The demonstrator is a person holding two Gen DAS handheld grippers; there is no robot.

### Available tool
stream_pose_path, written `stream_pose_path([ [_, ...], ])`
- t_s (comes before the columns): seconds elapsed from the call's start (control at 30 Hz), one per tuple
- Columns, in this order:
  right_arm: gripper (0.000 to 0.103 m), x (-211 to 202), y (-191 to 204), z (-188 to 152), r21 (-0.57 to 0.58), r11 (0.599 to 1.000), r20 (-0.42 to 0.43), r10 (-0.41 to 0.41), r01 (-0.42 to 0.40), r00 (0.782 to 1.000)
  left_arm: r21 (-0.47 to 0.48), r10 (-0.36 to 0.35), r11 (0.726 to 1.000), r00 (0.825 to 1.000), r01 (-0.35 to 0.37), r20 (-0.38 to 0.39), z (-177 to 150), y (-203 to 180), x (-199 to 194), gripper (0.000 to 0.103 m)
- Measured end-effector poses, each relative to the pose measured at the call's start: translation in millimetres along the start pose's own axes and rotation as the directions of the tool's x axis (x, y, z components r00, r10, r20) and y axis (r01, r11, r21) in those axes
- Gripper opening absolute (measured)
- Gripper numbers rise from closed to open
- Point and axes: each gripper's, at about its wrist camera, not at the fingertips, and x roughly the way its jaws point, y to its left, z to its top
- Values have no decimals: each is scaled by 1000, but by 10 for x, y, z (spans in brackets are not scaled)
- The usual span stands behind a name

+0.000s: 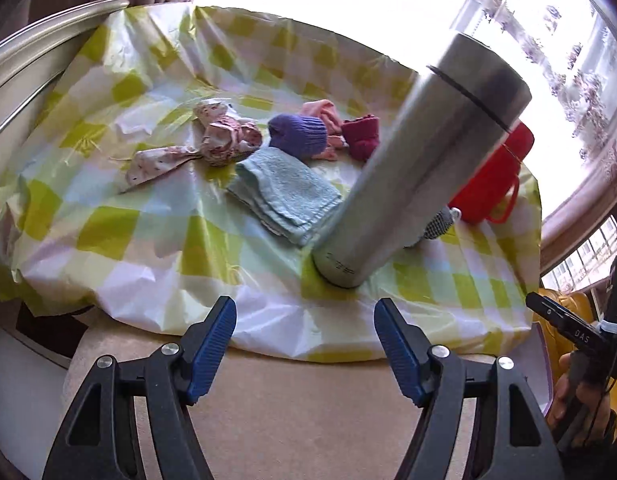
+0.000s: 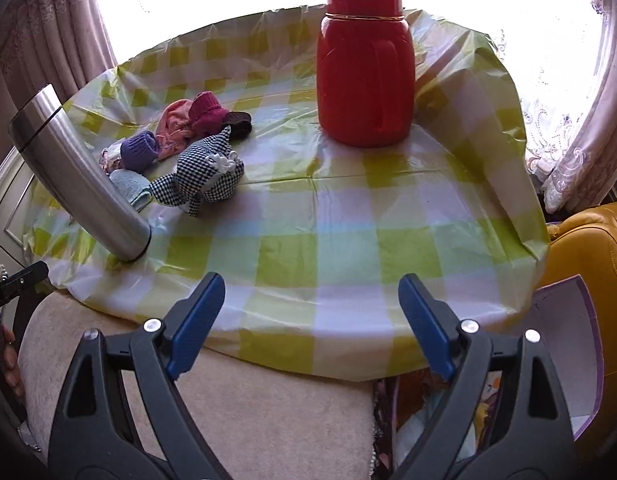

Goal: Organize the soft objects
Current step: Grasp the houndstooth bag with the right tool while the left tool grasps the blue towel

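Note:
Soft items lie in a loose group on the checked tablecloth: a floral cloth, a purple knit hat, a folded light blue towel, a pink cloth and a dark red knit piece. The right wrist view also shows a black-and-white checked hat and a dark brown knit piece. My left gripper is open and empty at the table's near edge. My right gripper is open and empty, also at the near edge.
A tall steel flask stands near the front, close to the towel; it also shows in the right wrist view. A red jug stands at the back. A beige chair seat lies below the grippers, a yellow seat at right.

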Motion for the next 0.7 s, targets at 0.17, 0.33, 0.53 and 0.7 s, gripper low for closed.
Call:
stream_pose_path([
  [0.17, 91, 385, 377, 343, -9, 997, -9, 71, -71, 997, -45, 8, 999, 1000, -8, 19, 349, 316, 250, 72],
  [0.33, 91, 764, 684, 590, -35, 994, -26, 105, -106, 994, -21, 3, 1000, 1000, -3, 14, 622, 350, 555, 72],
  [0.53, 91, 1121, 865, 783, -53, 992, -38, 113, -115, 993, 34, -1, 999, 1000, 2, -26, 896, 291, 1056, 72],
  [0.7, 91, 1341, 913, 857, -55, 992, -58, 107, -110, 993, 83, 6, 997, 999, -2, -47, 984, 208, 1317, 70],
])
